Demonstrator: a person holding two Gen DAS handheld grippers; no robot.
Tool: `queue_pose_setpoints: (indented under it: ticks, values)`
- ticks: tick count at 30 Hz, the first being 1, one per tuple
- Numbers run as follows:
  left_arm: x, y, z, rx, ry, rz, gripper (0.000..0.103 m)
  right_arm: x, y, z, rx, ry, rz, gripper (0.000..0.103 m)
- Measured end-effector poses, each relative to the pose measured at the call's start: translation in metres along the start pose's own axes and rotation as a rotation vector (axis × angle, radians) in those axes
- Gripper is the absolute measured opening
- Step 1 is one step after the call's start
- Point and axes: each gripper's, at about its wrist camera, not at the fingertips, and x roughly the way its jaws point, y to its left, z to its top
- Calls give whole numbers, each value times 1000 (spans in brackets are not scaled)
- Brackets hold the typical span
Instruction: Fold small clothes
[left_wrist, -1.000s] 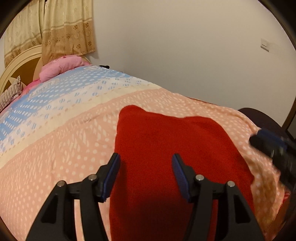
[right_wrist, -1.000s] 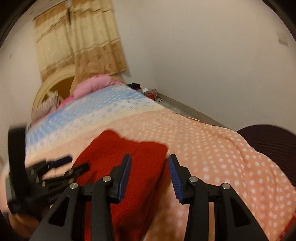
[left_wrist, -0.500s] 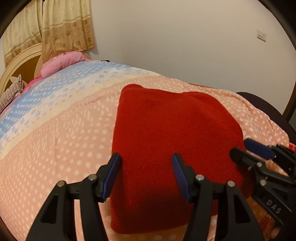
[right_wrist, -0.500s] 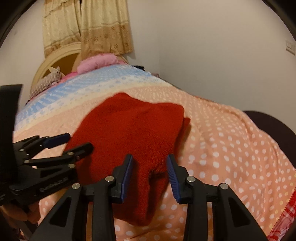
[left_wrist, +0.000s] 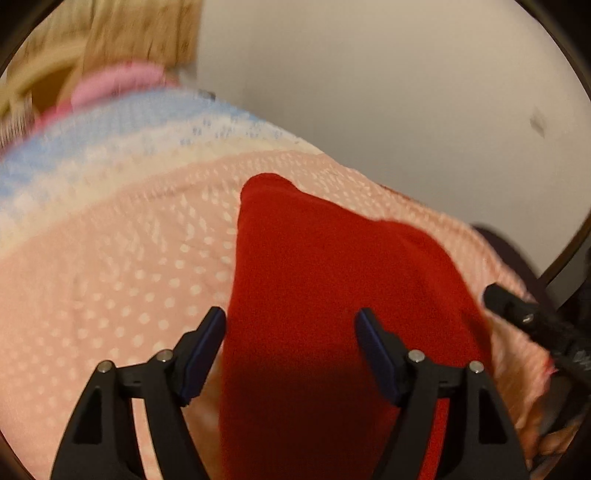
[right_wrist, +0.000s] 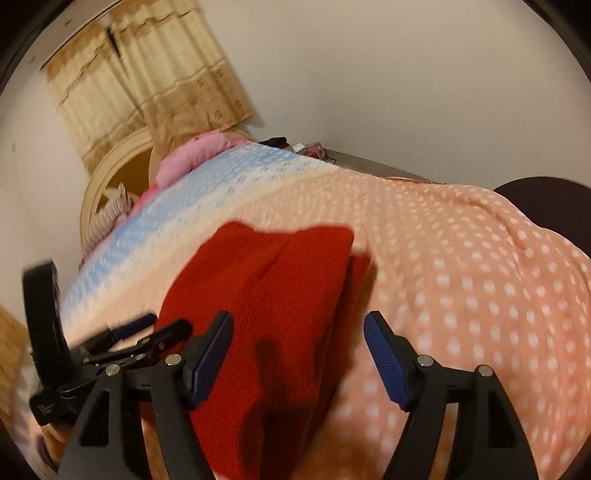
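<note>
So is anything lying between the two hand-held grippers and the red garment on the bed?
Nothing visible. The red garment lies bare on the dotted blanket, right below the left hand-held gripper and the right hand-held gripper, whose jaws are opening and pressing nothing.

garment (left_wrist: 332, 295): red | blanket (left_wrist: 110, 277): peach, white dots | curtain (right_wrist: 155, 85): tan

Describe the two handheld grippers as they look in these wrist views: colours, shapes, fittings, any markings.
The left gripper and the right gripper look alike: two black plastic fingers built as open, triangular frames, each with small silver screw heads along the top and a dark blue ribbed pad on its inner face. The right gripper's body, seen from the left wrist view, bears faint white lettering, too blurred to read. No cables or sleeves show.
</note>
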Motion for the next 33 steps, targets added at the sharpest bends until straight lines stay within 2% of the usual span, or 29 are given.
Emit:
queue_pose_setpoints:
  ticks: [1, 4, 7, 8, 11, 12, 13, 14, 16, 19, 22, 26, 30, 33]
  values:
    - [8, 5, 9, -34, 26, -25, 76, 11, -5, 11, 14, 19, 13, 74]
    - [26, 8, 21, -44, 67, -59, 76, 50, -20, 32, 81, 108, 52, 74]
    - [45, 12, 20, -57, 120, -111, 76, 86, -35, 35, 156, 210, 39, 74]
    - [49, 20, 17, -97, 132, -160, 76, 93, -38, 32, 178, 235, 51, 74]
    - [52, 37, 12, -184, 128, -261, 75, 94, -37, 25, 157, 210, 86, 74]
    - [53, 37, 11, -184, 118, -280, 72, 94, -34, 23, 128, 207, 90, 74]
    - [52, 34, 11, -174, 110, -292, 62, 94, -32, 23, 113, 204, 89, 74]
    - [51, 32, 11, -164, 102, -295, 59, 94, -31, 22, 104, 200, 85, 69]
    - [45, 28, 8, -152, 70, -286, 46, 96, -24, 24, 81, 194, 106, 47]
    - [28, 26, 3, -142, 13, -290, 39, 89, -8, 26, 25, 166, 69, 37]
    - [1, 31, -1, -139, -32, -300, 39, 67, 15, 28, -38, 109, 59, 35]
    - [-51, 39, -2, -141, -111, -306, 39, 33, 43, 34, -46, 38, 123, 34]
    - [-111, 52, -7, -116, -217, -243, 39, 5, 84, 39, -77, -18, 226, 33]
    - [-140, 61, -10, -123, -252, -209, 39, -12, 115, 37, -114, -53, 274, 32]
